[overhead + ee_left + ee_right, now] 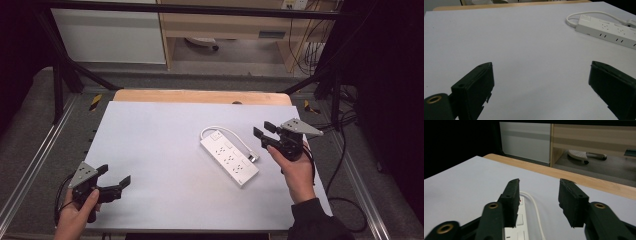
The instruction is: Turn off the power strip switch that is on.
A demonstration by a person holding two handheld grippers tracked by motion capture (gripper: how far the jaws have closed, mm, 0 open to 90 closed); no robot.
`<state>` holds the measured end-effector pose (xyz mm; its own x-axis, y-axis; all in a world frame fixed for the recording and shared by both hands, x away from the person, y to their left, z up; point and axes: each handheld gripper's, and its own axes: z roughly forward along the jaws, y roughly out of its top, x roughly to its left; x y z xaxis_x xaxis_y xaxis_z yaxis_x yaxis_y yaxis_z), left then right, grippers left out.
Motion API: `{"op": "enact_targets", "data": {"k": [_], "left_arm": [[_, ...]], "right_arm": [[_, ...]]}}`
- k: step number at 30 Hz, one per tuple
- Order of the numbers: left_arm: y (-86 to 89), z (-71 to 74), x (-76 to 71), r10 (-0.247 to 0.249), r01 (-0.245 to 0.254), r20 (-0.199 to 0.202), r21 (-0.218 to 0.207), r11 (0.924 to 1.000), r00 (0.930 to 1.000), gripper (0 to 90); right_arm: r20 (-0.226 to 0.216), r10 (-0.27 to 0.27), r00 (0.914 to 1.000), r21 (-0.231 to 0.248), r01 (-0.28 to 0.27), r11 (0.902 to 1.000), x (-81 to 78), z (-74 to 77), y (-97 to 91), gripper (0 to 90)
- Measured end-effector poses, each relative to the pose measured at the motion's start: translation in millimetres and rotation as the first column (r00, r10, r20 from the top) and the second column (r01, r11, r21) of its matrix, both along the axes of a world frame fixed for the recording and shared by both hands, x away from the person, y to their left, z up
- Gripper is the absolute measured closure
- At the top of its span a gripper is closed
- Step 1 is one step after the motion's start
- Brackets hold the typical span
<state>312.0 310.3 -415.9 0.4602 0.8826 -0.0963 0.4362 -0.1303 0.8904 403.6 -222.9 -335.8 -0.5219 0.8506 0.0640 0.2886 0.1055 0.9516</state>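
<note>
A: What is being hidden or cut off at the bench [150, 150]?

B: One end of the white power strip [229, 156] is being cropped by the frame edge in the left gripper view, and its sockets are being blurred too far to be counted in the high view. In the right gripper view the strip [517, 220] is being partly covered by that gripper's own jaws, so little beyond a switch end and a loop of white cable [534, 205] is being shown. The plug [254, 157] is being seen only as a small blur just beside the strip.

A: How many things are being counted?

B: One power strip, one cable and two grippers are being counted. The strip is being shown lying flat and slantwise, right of the middle of the pale sheet [165, 130], with the cable looped round its far end.

A: How are the grippers being held?

B: The left gripper [114, 180] is being held spread wide at the near left corner, with nothing between its jaws. The right gripper [263, 133] is being held partly spread just beyond the strip's right side, above the sheet; nothing is being pinched, and the strip is not being touched.
</note>
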Motion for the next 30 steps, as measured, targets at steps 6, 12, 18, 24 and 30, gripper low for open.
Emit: {"op": "enact_targets", "data": {"k": [6, 12, 18, 24, 30], "left_arm": [[0.1, 0.1, -0.2, -0.001, 0.001, 0.002, 0.0, 1.0, 1.0, 6.2], [0.2, 0.1, -0.1, -0.002, 0.002, 0.003, -0.001, 1.0, 1.0, 6.2], [0.1, 0.1, -0.2, -0.002, 0.002, 0.002, 0.0, 1.0, 1.0, 6.2], [0.6, 0.3, -0.3, -0.002, 0.002, 0.005, 0.0, 1.0, 1.0, 6.2], [1.3, 0.5, -0.1, -0.003, 0.003, 0.007, 0.003, 1.0, 1.0, 6.2]], "right_arm": [[0.02, 0.0, 0.9998, -0.005, 0.001, 1.0, 6.4, 2.0, 3.3, 65.0], [0.031, 0.009, 0.9995, -0.009, -0.009, 0.9999, 12.3, 1.0, 7.4, 73.0], [0.047, 0.027, 0.9985, -0.024, -0.026, 0.9994, 19.3, -0.9, 13.4, 80.6], [0.044, 0.042, 0.9982, -0.037, -0.041, 0.9985, 26.0, -5.4, 19.1, 85.6], [0.034, 0.039, 0.9987, -0.043, -0.037, 0.9984, 30.0, -8.5, 21.9, 88.7]]}}
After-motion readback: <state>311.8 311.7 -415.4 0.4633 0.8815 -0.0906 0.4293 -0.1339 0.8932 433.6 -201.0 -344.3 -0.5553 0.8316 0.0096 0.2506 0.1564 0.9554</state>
